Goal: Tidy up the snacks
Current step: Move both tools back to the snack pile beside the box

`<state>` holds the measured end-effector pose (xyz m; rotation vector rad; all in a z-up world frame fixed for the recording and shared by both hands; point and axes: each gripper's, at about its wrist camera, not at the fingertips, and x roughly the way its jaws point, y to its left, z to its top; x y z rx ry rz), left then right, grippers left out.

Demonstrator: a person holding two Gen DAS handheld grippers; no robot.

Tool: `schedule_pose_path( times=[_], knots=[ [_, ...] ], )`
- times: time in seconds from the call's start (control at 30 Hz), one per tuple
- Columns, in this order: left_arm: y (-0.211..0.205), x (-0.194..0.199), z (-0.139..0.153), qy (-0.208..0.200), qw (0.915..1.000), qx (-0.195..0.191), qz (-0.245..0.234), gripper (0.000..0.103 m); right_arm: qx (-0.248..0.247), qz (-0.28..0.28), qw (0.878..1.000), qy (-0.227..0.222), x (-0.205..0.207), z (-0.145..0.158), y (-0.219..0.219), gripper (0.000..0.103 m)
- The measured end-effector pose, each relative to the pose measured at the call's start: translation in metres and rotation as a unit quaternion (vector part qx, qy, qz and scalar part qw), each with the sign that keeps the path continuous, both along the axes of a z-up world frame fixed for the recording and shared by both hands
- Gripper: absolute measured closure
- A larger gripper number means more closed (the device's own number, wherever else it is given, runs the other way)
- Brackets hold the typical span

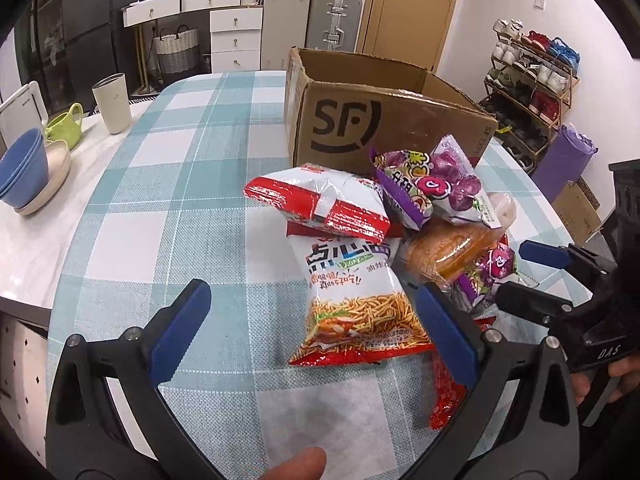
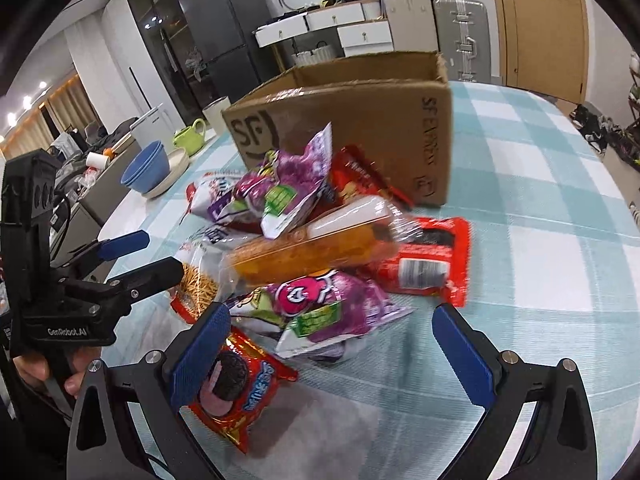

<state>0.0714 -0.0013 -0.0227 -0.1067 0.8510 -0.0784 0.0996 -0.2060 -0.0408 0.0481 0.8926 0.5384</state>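
heap of shiny snack packets (image 1: 384,236) (image 2: 320,256), centre of both frames, on the teal-and-white checked table (image 1: 192,184) (image 2: 552,216), directly in front of the open brown cardboard box marked "sf" (image 1: 380,120) (image 2: 360,120). left gripper (image 1: 316,332) (image 2: 132,256): jaws wide, straddling the white-and-red noodle-snack bag (image 1: 360,300), holding nothing. right gripper (image 2: 332,356) (image 1: 524,276): jaws wide, empty, around the near purple packet (image 2: 340,304) at lower centre.

Snack packets (image 1: 360,248) heaped before cardboard box (image 1: 372,120)
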Motion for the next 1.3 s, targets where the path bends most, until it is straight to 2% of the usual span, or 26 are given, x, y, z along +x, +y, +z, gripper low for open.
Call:
schedule_pose_path(
  times=[0.37, 0.67, 1.3],
  knots=[
    [0.008, 0.000, -0.005, 0.002, 1.0000, 0.000, 0.006, 0.001, 0.022, 0.002, 1.000, 0.014, 0.014, -0.001, 0.017, 0.001],
    [0.008, 0.005, -0.005, 0.003, 1.0000, -0.004, 0.001, 0.001, -0.005, 0.000, 0.999, 0.033, 0.026, -0.012, 0.031, 0.001],
    [-0.007, 0.024, -0.020, 0.020, 0.9996, -0.010, -0.017, 0.001, -0.016, -0.012, 0.999, 0.041, 0.007, -0.021, -0.005, 0.001]
  ],
)
